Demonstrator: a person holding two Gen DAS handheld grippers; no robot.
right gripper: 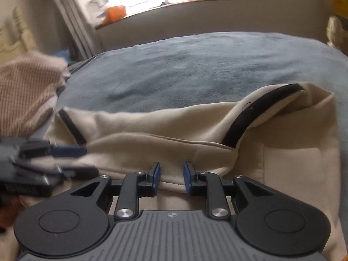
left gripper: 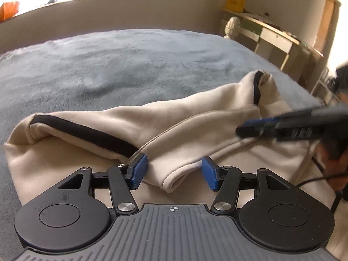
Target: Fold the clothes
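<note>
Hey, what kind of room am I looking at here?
Most likely a bedroom: a cream garment lies on a bed's blue-grey blanket, with a carved bedpost and a windowsill beyond.

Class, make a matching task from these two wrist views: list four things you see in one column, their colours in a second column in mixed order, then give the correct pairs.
Column one:
1. garment
2. bed cover
3. trim strip on the garment
4. pads of the left tool

Column two:
A. black
B. blue
C. cream
D. grey-blue

Pairs: 1-C, 2-D, 3-A, 4-B
</note>
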